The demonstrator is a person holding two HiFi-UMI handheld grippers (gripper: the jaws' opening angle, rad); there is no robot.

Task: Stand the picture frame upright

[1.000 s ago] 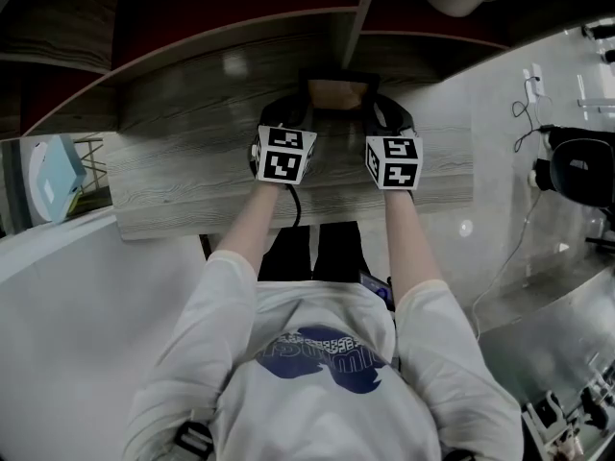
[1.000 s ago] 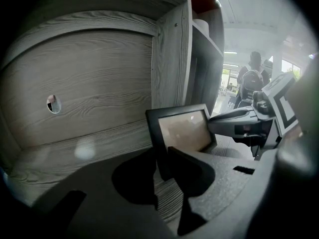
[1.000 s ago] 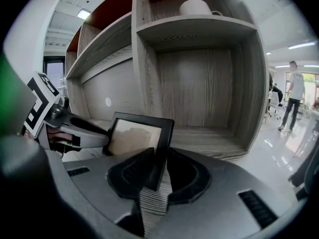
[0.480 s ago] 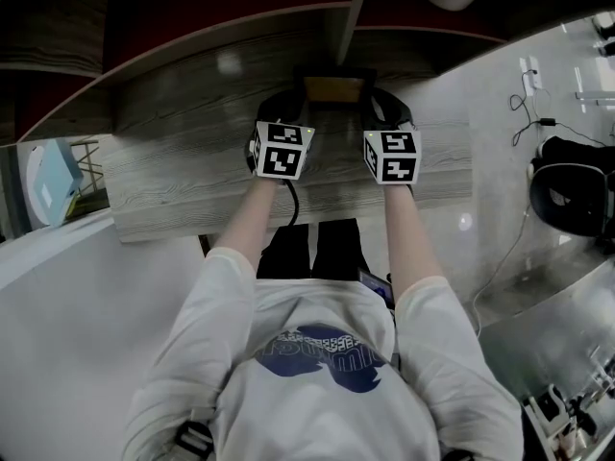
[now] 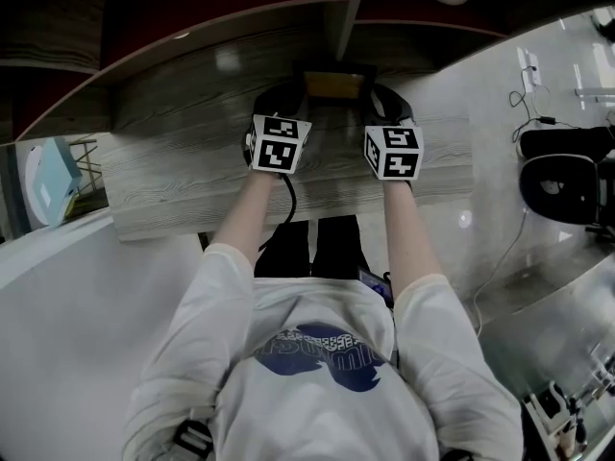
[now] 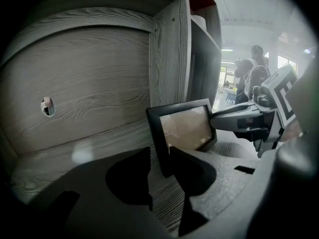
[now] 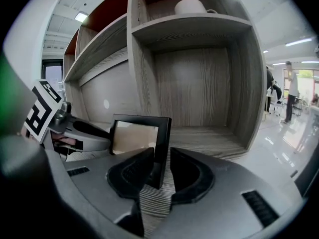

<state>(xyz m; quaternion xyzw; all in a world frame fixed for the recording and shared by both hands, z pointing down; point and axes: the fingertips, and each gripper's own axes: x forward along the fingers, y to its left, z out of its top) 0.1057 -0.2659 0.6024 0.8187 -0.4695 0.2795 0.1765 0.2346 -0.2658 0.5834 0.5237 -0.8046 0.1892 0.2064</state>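
Observation:
The black picture frame (image 5: 334, 84) with a tan picture stands upright on the grey wood shelf board (image 5: 192, 171), in front of the vertical divider. My left gripper (image 5: 293, 99) has the frame's left edge (image 6: 160, 148) between its jaws. They are opening, and a thin gap shows beside the left finger (image 6: 134, 176). My right gripper (image 5: 377, 102) is shut on the frame's right edge (image 7: 162, 143), with both fingers against it. Each gripper view shows the other gripper at the frame's far side.
A vertical divider (image 5: 348, 12) rises just behind the frame. A white pot (image 7: 192, 6) sits on the upper shelf. The back panel has a small hole (image 6: 47, 106). The board's front edge (image 5: 288, 221) is near my legs. A chair (image 5: 567, 176) stands at the right.
Both grippers and the frame have shifted slightly toward the back of the shelf. From above the frame now looks thinner, more edge-on.

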